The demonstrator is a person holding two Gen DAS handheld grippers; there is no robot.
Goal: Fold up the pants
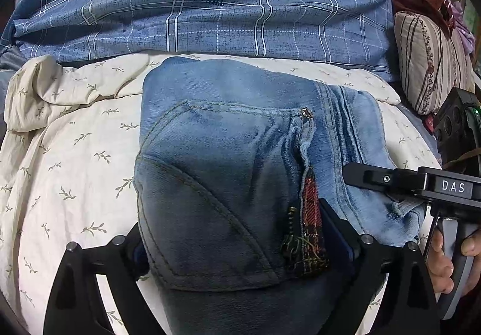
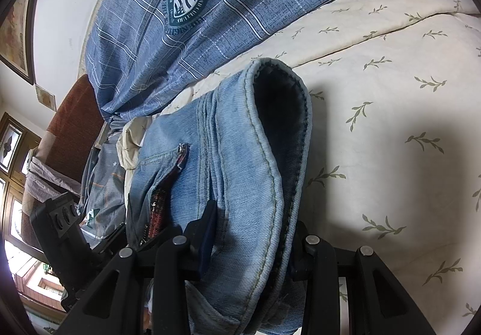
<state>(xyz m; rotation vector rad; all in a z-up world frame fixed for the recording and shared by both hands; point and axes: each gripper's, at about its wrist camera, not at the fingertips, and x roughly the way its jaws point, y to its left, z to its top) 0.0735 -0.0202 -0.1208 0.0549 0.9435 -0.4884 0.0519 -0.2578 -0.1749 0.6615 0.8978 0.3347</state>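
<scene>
Lying folded into a thick bundle on the bed, the pants were faded blue denim, pale and brushed at the far end and darker, almost grey, toward the near end between the left gripper fingers. That gripper's jaws stood wide, one black finger on each side of the bundle; whether its pads pressed the cloth could not be told. A curved back pocket with tan double stitching covered the near part of the denim, and beside it a red plaid strip with frayed threads and a short brass zipper ran along an open seam, ending at a small metal rivet. In the right wrist view the right gripper was closed on the pants, its dark pads clamping a rolled hem or waistband edge whose thick stitched rim curled open to show a dark inner side. From the left view, that gripper's black body, marked with white letters, reached in over the right edge of the denim, with a hand around its grey handle. Under the bundle lay a cream quilt, soft and rumpled, printed with small olive leaf sprigs. Beyond it rose a blue plaid duvet with white lines and a round dark-green emblem. A striped, flower-banded cushion stood at the far right.
</scene>
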